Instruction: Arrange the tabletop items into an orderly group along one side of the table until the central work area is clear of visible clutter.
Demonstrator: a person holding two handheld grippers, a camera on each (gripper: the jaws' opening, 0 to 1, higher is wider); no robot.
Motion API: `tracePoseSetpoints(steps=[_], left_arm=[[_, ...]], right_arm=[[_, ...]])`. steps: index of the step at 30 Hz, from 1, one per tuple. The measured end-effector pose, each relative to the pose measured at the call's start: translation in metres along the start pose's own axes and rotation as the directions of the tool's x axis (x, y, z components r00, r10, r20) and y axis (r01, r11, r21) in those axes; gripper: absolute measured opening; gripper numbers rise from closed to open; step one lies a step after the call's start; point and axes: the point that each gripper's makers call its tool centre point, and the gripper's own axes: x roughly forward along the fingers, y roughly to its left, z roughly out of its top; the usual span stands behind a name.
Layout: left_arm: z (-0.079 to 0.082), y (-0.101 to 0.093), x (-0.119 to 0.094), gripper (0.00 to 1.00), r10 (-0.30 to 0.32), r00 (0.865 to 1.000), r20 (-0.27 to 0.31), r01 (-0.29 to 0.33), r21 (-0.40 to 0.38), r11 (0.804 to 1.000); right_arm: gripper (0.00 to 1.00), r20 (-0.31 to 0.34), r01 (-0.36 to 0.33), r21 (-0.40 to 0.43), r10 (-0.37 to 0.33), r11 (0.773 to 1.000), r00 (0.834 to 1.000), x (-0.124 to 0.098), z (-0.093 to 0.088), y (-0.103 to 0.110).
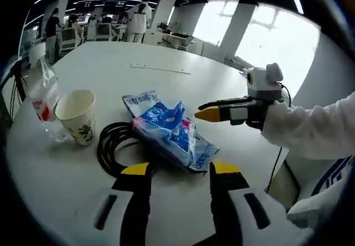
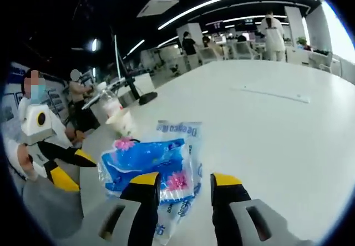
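Now we hold both tongs over the white table (image 1: 166, 57): our left gripper (image 1: 180, 169) hovers released, jaws apart, just short of the blue packet (image 1: 166, 129), which lies ahead with its long axis slanting across our reach. Our right gripper (image 2: 186, 179) is likewise released and empty in its own view, the packet directly before it. Seen from the left, it reaches in level, sleeve behind. A black cable (image 1: 113, 146), paper cup (image 1: 77, 115) and bottle (image 1: 45, 99) sit just left.
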Motion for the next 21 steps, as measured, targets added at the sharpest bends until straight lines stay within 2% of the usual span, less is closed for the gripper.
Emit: tracePoseSetpoints(steps=[2,4,7,10,12,13,17,20,21], left_arm=[[0.000,0.003,0.003,0.39,0.020,1.000,-0.003,-0.020,-0.020,1.000],[0.001,0.004,0.006,0.36,0.029,1.000,0.001,-0.029,-0.059,0.998],[0.001,0.001,0.012,0.33,0.028,1.000,-0.006,-0.029,-0.087,0.996],[-0.003,0.000,0.017,0.29,0.039,0.999,-0.025,-0.041,-0.098,0.994],[-0.004,-0.001,0.020,0.28,0.038,0.999,-0.034,-0.041,-0.103,0.994],[-0.004,-0.002,0.021,0.27,0.039,0.999,-0.038,-0.042,-0.103,0.994],[-0.005,0.002,0.023,0.16,0.050,0.997,-0.054,-0.054,-0.087,0.995],[-0.006,0.003,0.025,0.12,0.040,0.997,-0.062,-0.047,-0.113,0.992],[-0.005,0.004,0.025,0.11,0.043,0.997,-0.061,-0.050,-0.114,0.992]], right_arm=[[0.34,-0.008,-0.030,-0.082,0.029,0.996,1.000,0.004,-0.001,0.008],[0.33,-0.045,-0.063,-0.092,0.059,0.994,0.997,0.008,-0.011,0.013],[0.32,-0.076,-0.031,-0.050,0.027,0.998,0.997,0.012,-0.023,0.005],[0.35,-0.036,-0.055,0.026,0.056,0.998,0.998,0.016,-0.021,0.009],[0.34,-0.031,-0.060,0.041,0.061,0.997,0.998,0.016,-0.020,0.011],[0.31,-0.034,-0.056,0.039,0.057,0.998,0.998,0.016,-0.021,0.006],[0.11,-0.044,-0.060,0.024,0.061,0.998,0.997,0.017,-0.024,0.011],[0.02,-0.059,-0.051,-0.002,0.050,0.999,0.997,0.017,-0.026,0.013],[0.02,-0.059,-0.044,-0.004,0.044,0.999,0.997,0.016,-0.025,0.011]])
